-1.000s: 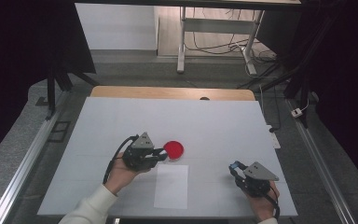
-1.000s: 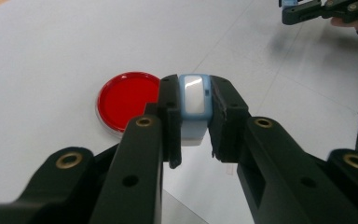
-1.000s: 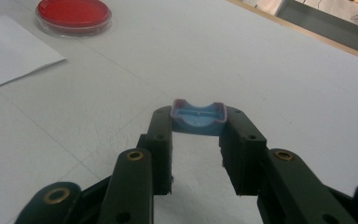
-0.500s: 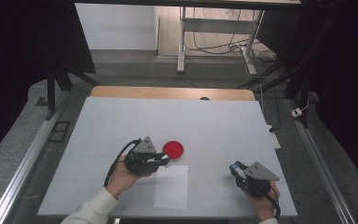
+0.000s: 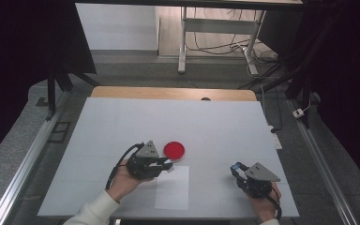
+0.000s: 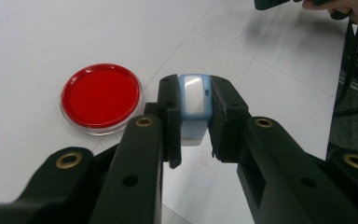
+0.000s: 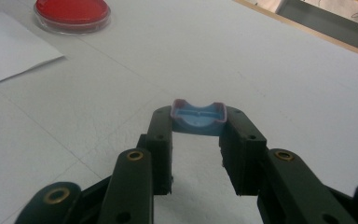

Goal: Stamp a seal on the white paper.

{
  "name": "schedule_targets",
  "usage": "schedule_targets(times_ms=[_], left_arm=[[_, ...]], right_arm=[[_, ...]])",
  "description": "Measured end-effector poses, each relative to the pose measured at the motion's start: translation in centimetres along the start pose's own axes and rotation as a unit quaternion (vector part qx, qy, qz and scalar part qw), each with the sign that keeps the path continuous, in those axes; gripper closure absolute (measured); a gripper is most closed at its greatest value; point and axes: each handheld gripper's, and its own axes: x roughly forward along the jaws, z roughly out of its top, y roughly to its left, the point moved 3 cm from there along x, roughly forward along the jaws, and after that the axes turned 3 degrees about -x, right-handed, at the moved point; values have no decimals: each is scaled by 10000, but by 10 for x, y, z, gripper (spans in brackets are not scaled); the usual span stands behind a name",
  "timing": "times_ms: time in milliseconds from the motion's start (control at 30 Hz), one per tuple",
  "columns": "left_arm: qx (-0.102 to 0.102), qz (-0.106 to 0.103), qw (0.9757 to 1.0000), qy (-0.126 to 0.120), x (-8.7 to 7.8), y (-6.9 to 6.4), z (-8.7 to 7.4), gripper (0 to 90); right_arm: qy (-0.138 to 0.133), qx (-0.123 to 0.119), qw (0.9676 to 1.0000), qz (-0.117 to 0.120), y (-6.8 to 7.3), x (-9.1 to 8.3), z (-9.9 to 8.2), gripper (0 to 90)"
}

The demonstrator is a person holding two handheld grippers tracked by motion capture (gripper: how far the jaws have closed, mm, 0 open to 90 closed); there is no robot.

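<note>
Jaws of the left gripper (image 6: 193, 116) clamp a small blue-and-white piece (image 6: 194, 100), held just beside the red dish (image 6: 100, 97) – the dish sits on the white table (image 5: 122, 122), touching nothing. Below the piece lies a white paper sheet (image 5: 173, 187). Near the table's right edge, well apart from the dish, the right gripper (image 7: 198, 126) pinches a blue curved piece (image 7: 198, 116) between its tips – that piece hangs above bare tabletop.

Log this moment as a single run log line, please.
left gripper: shut on blue-and-white piece | right gripper: shut on blue cap | red dish: on table, beside paper sheet
</note>
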Motion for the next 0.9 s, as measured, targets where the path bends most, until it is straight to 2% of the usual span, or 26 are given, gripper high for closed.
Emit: schedule_targets(times_ms=[900], left_arm=[[68,-168,9995,267,17,-8,-13,755]], right_arm=[[3,-8,10000,12,0,0,0,650]])
